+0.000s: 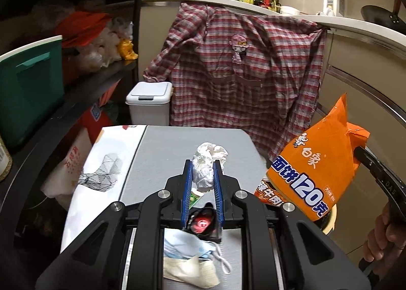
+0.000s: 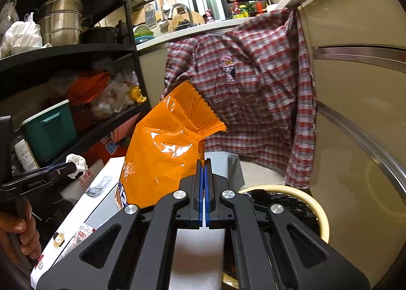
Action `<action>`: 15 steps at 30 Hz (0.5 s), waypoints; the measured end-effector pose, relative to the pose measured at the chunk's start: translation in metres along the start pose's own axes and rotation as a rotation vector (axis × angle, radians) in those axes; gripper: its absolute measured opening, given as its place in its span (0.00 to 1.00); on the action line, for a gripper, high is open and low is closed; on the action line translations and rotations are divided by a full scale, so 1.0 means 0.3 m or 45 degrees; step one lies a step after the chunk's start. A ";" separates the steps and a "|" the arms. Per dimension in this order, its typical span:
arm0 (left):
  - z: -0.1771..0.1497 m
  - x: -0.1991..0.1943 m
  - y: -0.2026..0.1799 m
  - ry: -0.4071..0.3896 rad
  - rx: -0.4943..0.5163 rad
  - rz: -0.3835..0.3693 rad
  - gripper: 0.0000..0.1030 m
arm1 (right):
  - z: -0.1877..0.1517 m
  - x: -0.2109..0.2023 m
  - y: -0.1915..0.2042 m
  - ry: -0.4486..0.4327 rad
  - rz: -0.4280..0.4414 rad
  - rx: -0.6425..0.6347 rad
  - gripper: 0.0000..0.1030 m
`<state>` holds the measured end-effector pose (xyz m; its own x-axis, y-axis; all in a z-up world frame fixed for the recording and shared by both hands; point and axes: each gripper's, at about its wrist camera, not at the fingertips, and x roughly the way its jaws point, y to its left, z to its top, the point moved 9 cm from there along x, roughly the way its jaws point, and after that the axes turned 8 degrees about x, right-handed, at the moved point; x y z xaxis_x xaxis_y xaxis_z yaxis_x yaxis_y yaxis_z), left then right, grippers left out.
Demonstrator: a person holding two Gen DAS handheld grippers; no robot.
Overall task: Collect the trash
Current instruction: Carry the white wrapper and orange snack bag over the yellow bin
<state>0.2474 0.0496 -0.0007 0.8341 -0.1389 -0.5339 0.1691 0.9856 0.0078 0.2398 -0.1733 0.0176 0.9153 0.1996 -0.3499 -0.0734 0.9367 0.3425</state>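
My left gripper (image 1: 202, 163) is shut on a crumpled white tissue (image 1: 209, 156) and holds it above the grey table top (image 1: 162, 163). It also shows in the right wrist view (image 2: 76, 163). My right gripper (image 2: 204, 161) is shut on the edge of an orange noodle packet (image 2: 162, 152), held up over a cream bin (image 2: 314, 203) lined with a black bag. The packet shows at the right in the left wrist view (image 1: 314, 170). Under my left gripper lie a blue face mask (image 1: 187, 244), a lined paper scrap (image 1: 187, 272) and a red-and-black small object (image 1: 203, 221).
A white lidded bin (image 1: 149, 102) stands beyond the table. A plaid shirt (image 1: 241, 66) hangs from the counter edge. A black shelf (image 1: 76, 86) with a teal box (image 1: 30, 92) is at the left. A white printed box (image 1: 101, 168) lies beside the table.
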 end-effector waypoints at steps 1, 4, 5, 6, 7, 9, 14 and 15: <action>0.001 0.001 -0.011 -0.001 0.001 -0.006 0.16 | 0.002 -0.006 -0.009 -0.004 -0.007 0.000 0.01; 0.005 0.007 -0.046 -0.004 0.009 -0.022 0.16 | 0.008 -0.012 -0.027 -0.010 -0.023 -0.003 0.01; 0.007 0.009 -0.056 -0.005 0.011 -0.027 0.16 | 0.011 -0.016 -0.036 -0.014 -0.030 -0.003 0.01; 0.009 0.012 -0.065 -0.005 0.012 -0.033 0.16 | 0.014 -0.018 -0.044 -0.016 -0.035 -0.001 0.01; 0.011 0.014 -0.074 -0.005 0.012 -0.037 0.16 | 0.017 -0.019 -0.051 -0.017 -0.038 0.000 0.01; 0.014 0.021 -0.091 -0.005 0.013 -0.047 0.16 | 0.022 -0.023 -0.070 -0.021 -0.053 0.003 0.01; 0.026 0.035 -0.136 -0.006 0.011 -0.072 0.16 | 0.038 -0.027 -0.114 -0.031 -0.090 0.002 0.01; 0.028 0.038 -0.145 -0.006 0.011 -0.078 0.16 | 0.039 -0.027 -0.120 -0.031 -0.095 0.003 0.01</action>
<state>0.2540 0.0043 -0.0001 0.8243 -0.1994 -0.5299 0.2243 0.9744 -0.0177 0.2395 -0.2121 0.0184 0.9277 0.1223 -0.3529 -0.0039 0.9480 0.3182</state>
